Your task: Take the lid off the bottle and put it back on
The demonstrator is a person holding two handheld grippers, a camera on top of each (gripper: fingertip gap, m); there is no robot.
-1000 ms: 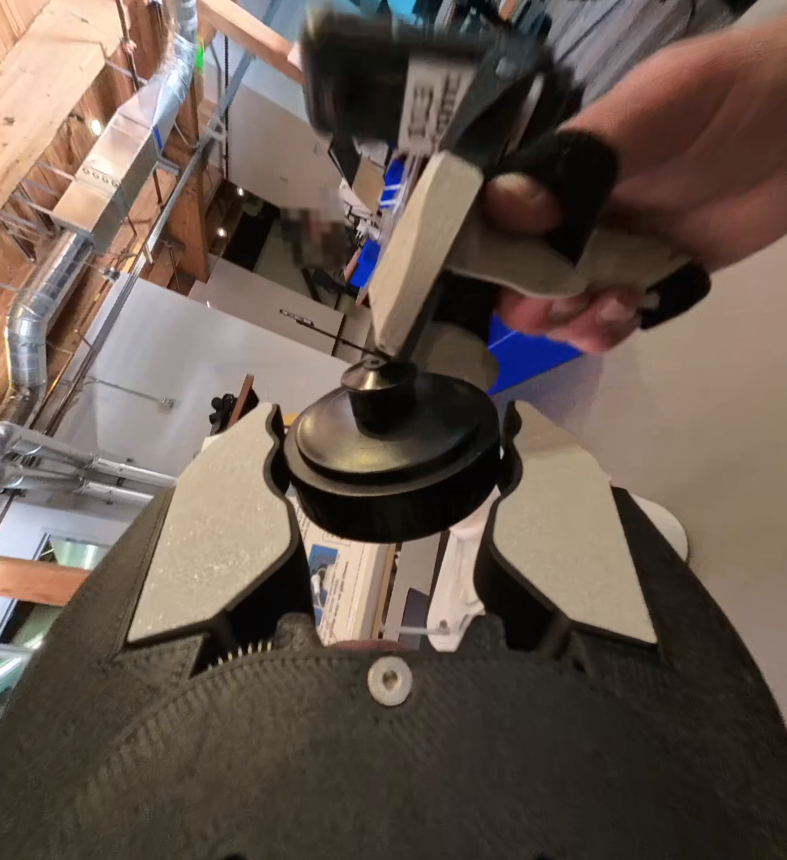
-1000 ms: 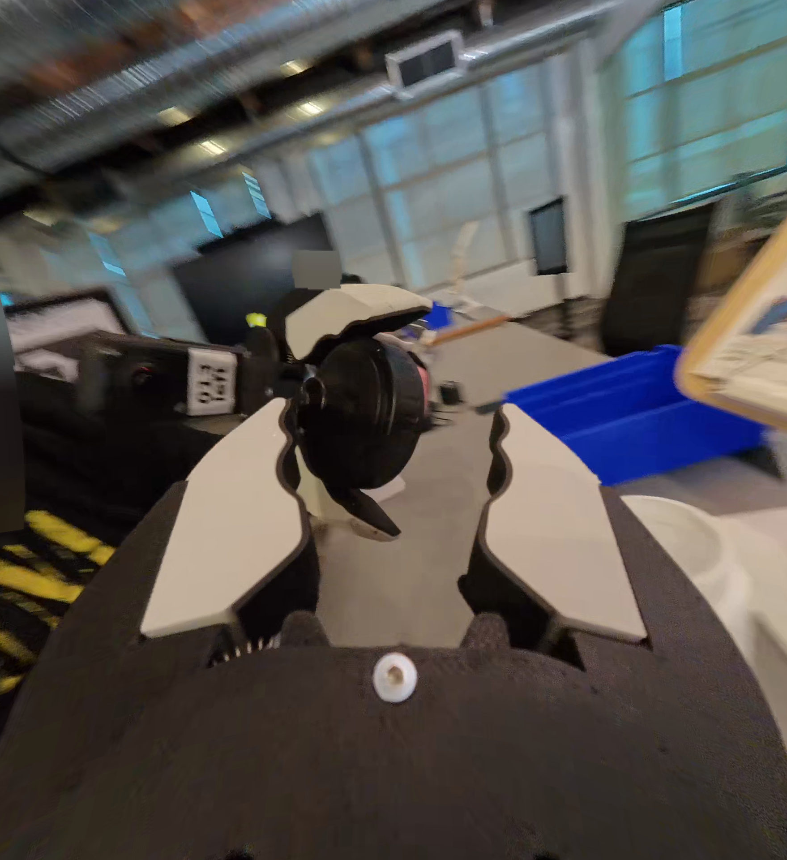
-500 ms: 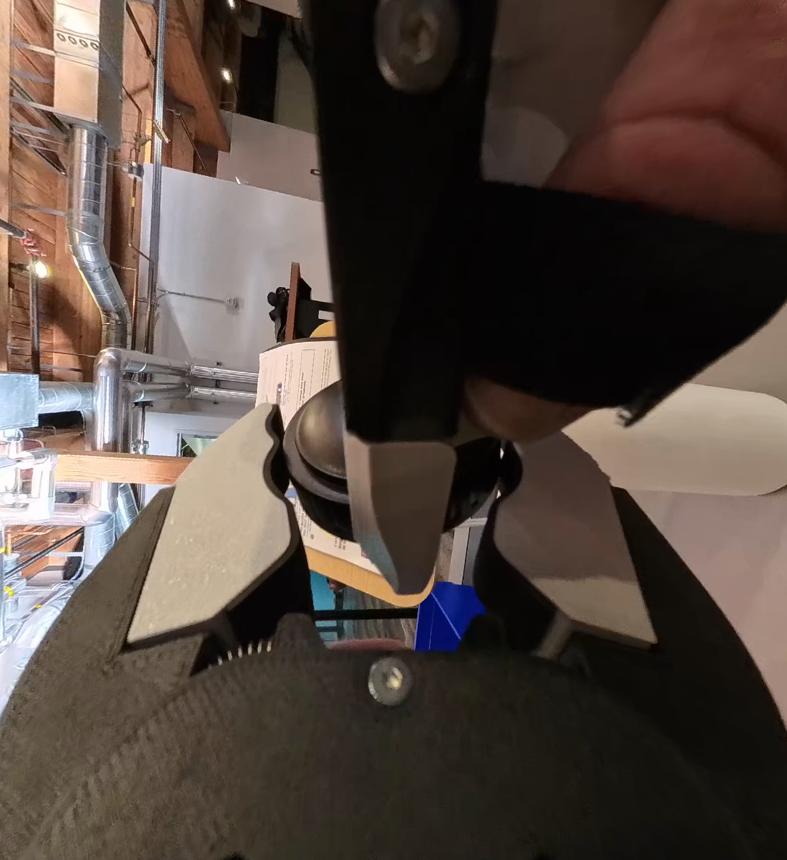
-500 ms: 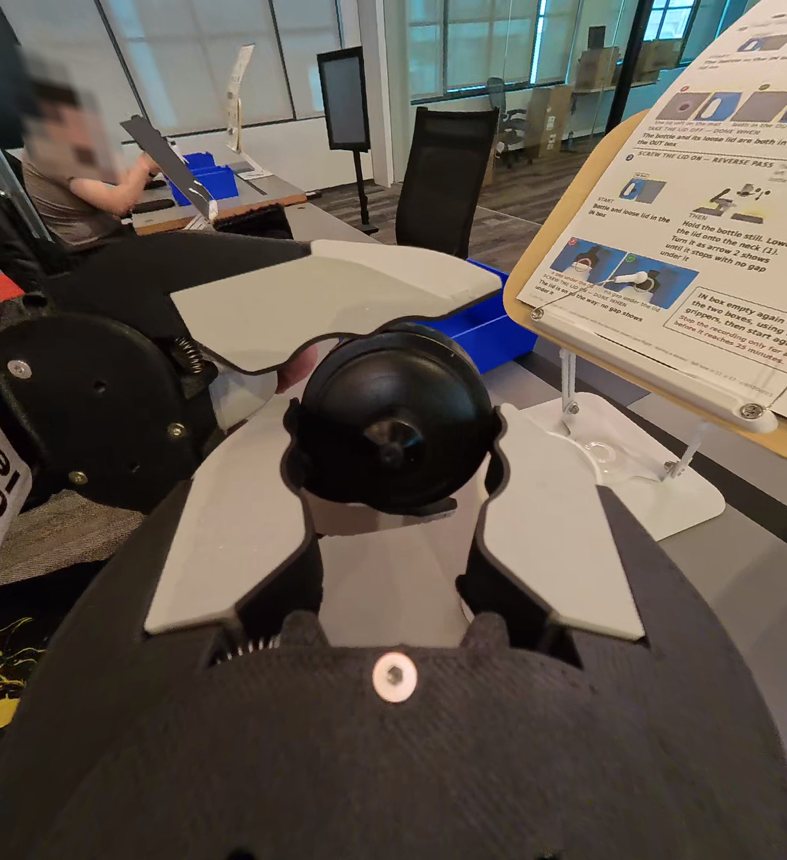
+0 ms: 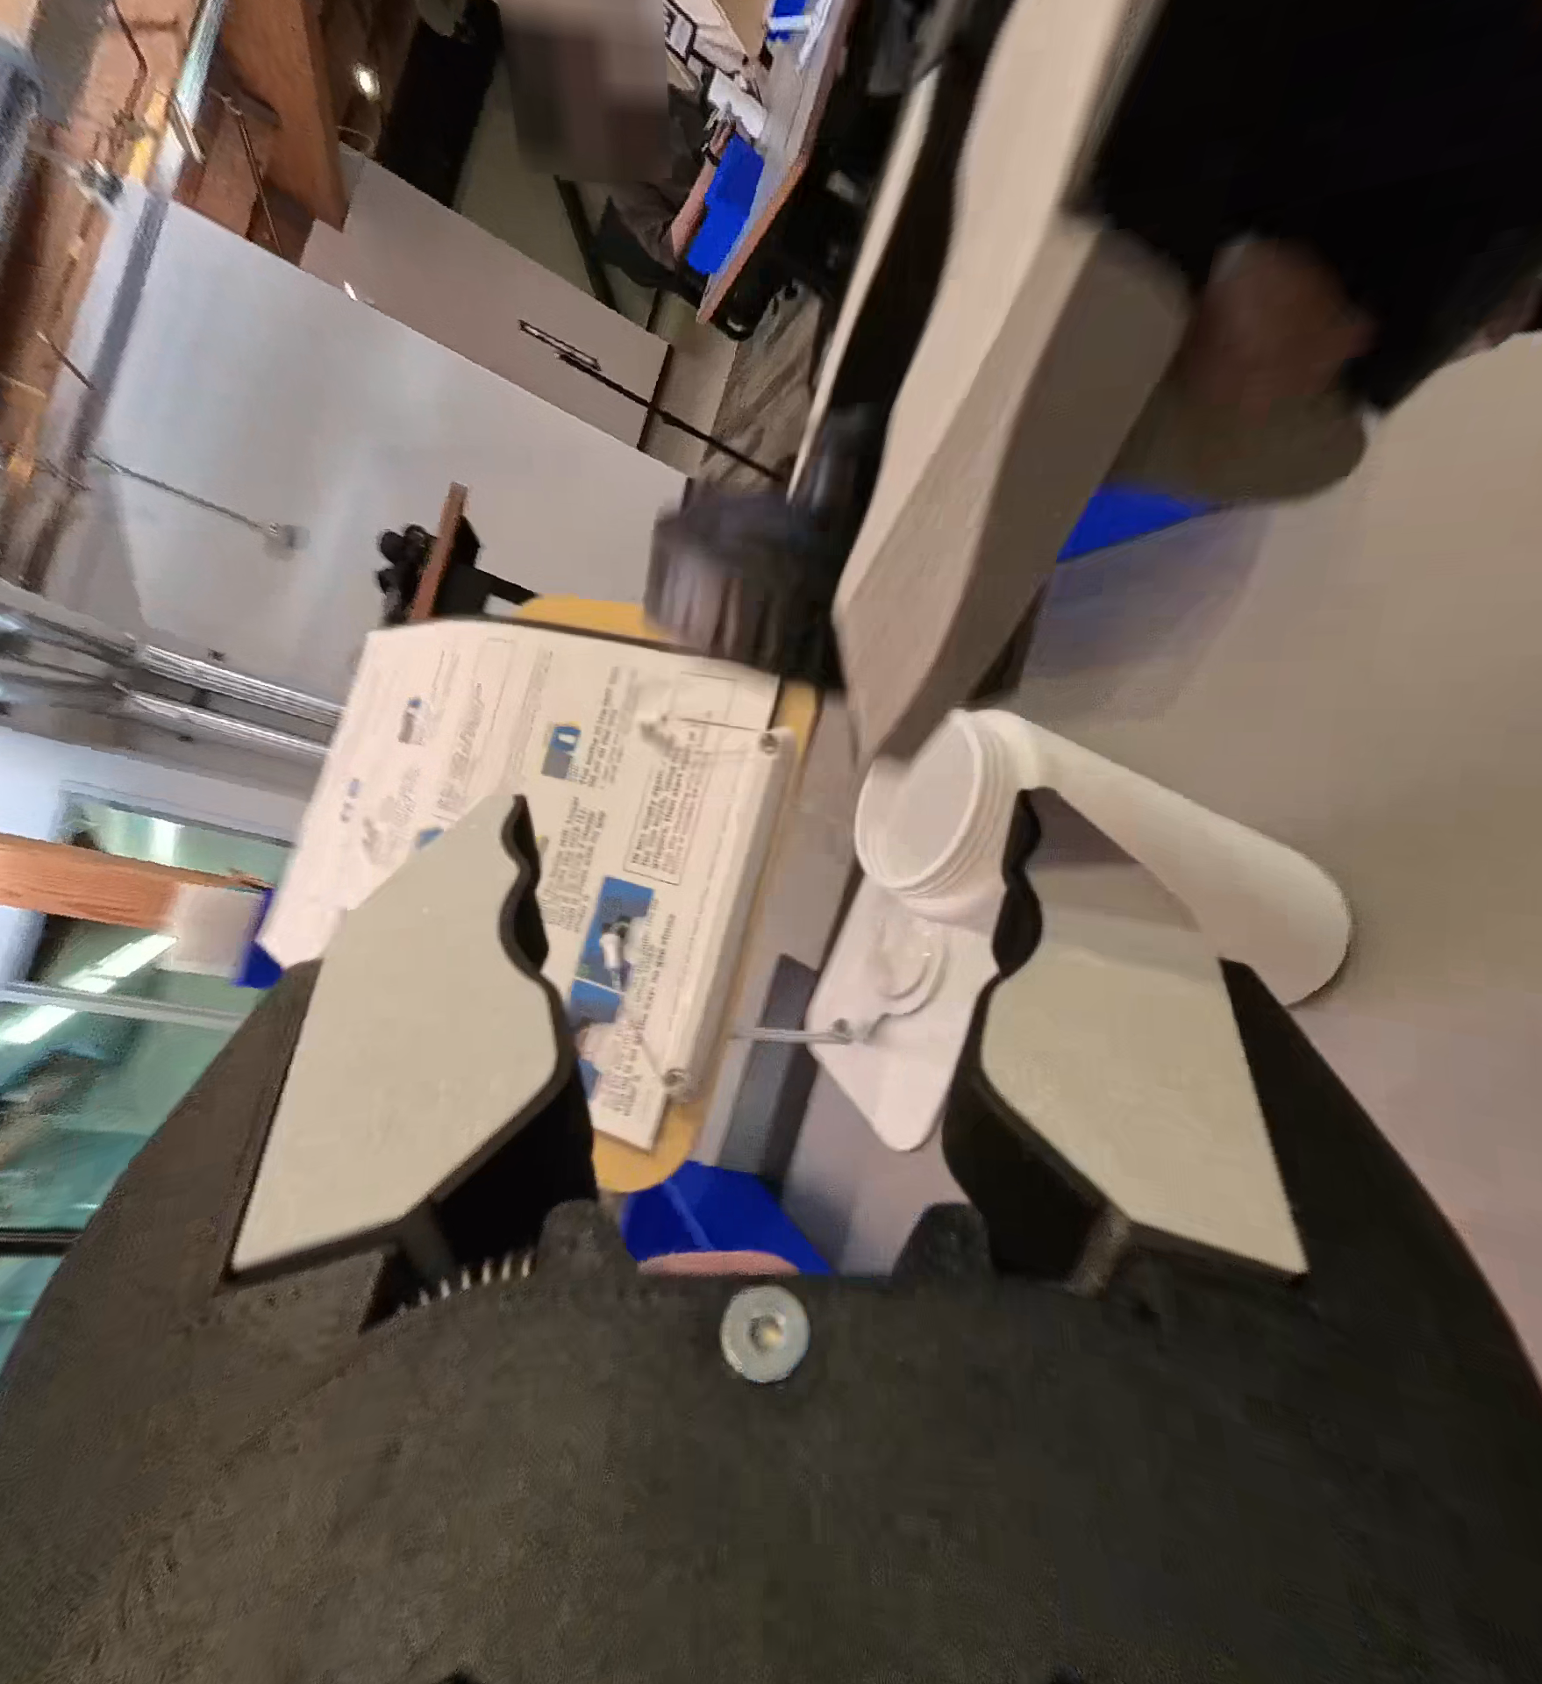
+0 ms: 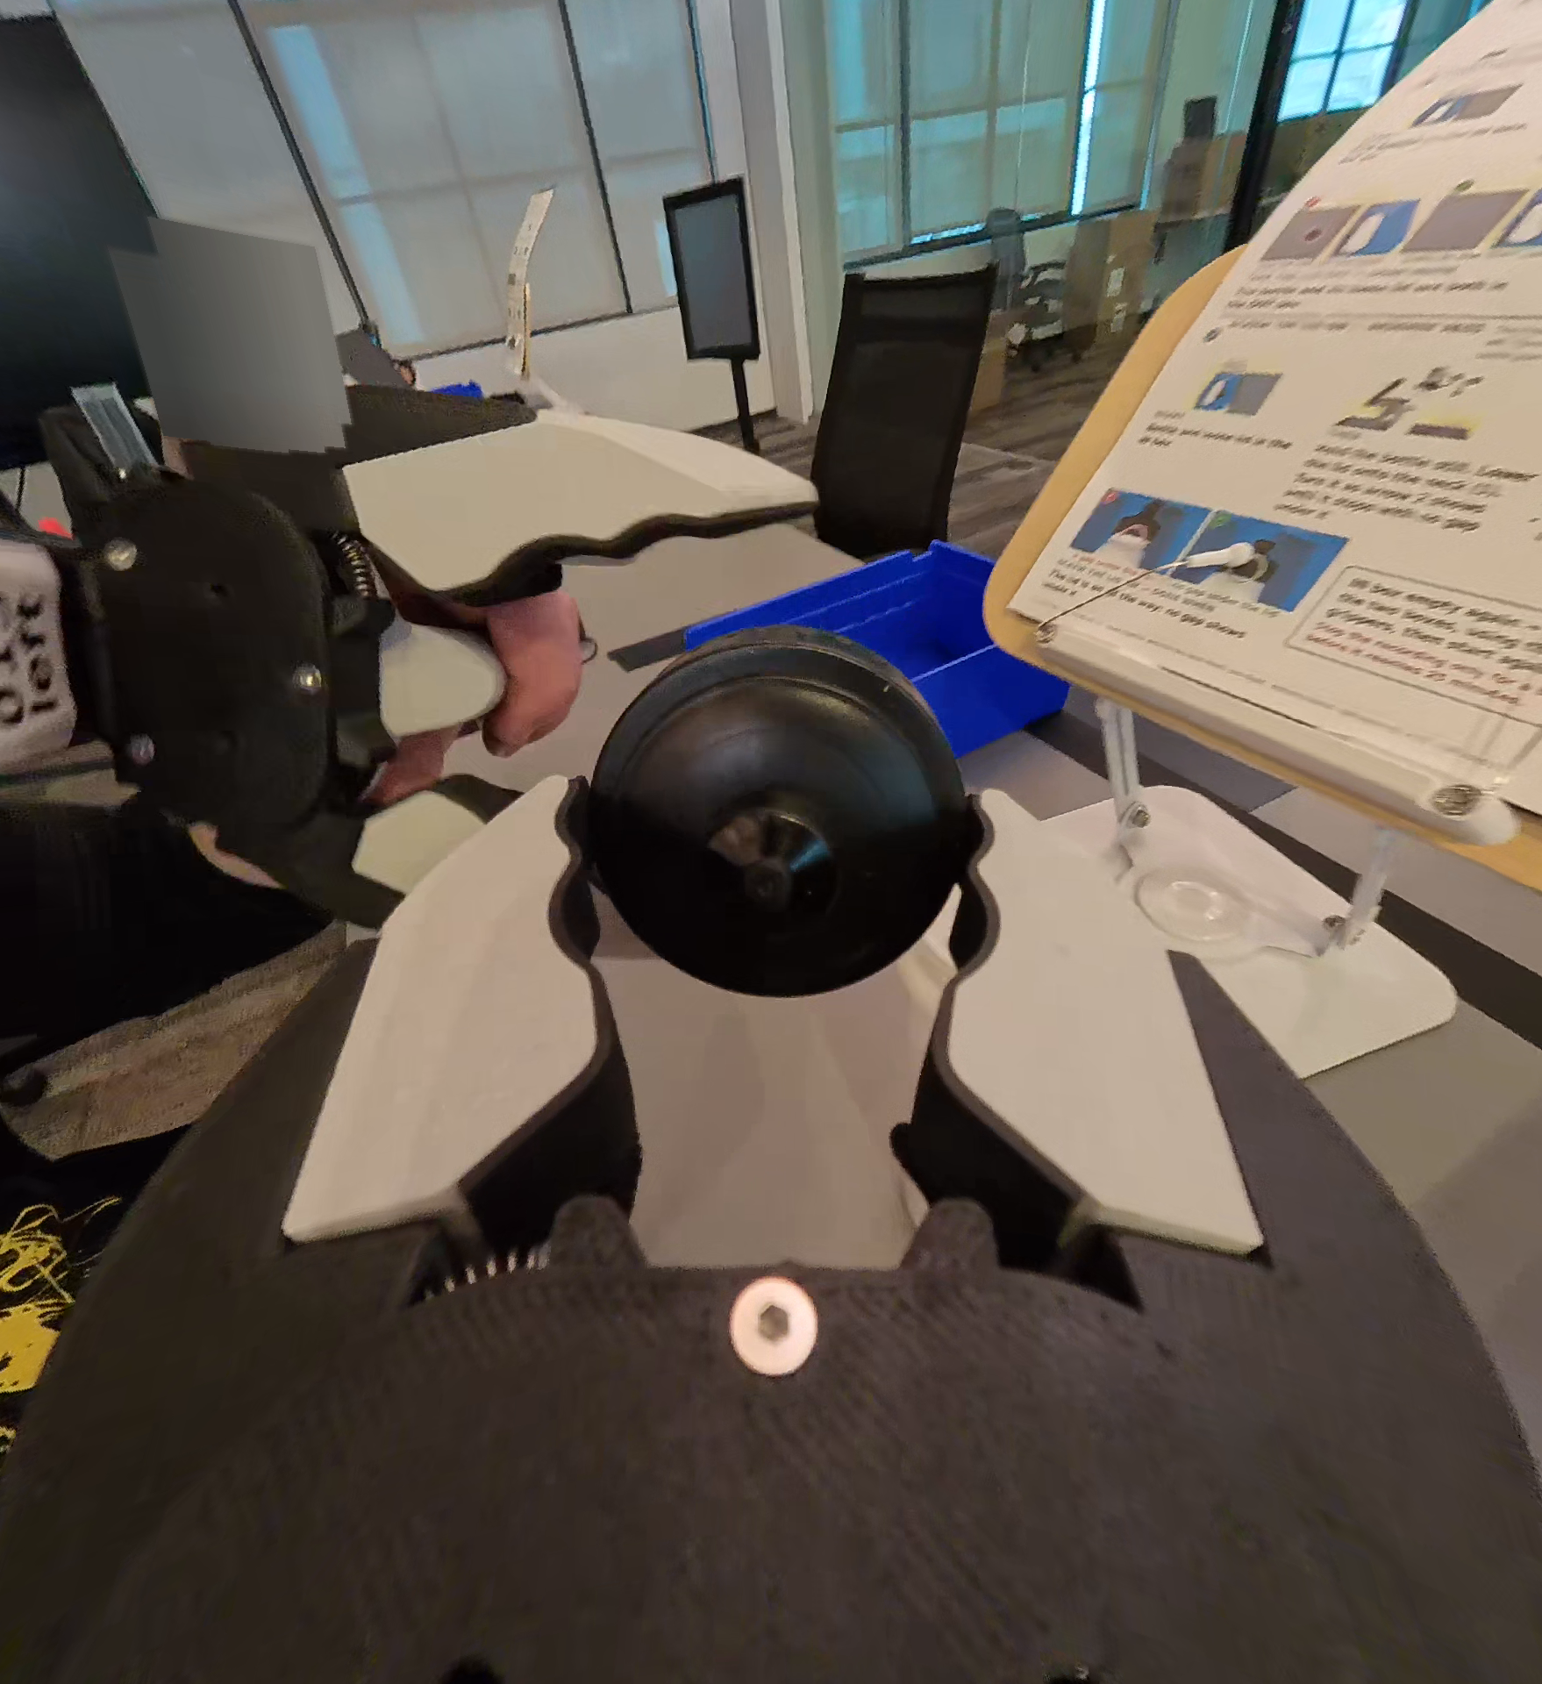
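My right gripper (image 6: 772, 811) is shut on the black round lid (image 6: 749, 729), whose knobbed top faces the camera. In the left wrist view the lid (image 5: 722, 583) hangs in the air above the white bottle (image 5: 1141, 820), held beside one right finger (image 5: 977, 474). The bottle rests on the grey table (image 5: 1433, 820) with its threaded neck open. My left gripper (image 5: 767, 820) is open and empty, and its right fingertip is next to the bottle's neck. The left gripper's upper finger (image 6: 567, 483) shows left of the lid in the right wrist view.
An instruction sheet on a wooden board (image 6: 1296, 456) stands on a white base (image 6: 1250, 929) at the right, close behind the bottle. A blue bin (image 6: 886, 638) sits farther back. A hand (image 6: 530, 674) holds the left gripper.
The lid went from my left gripper to my right. Both were around it half a second ago. The left has since opened and drawn back, and the bottle's open neck has come into view.
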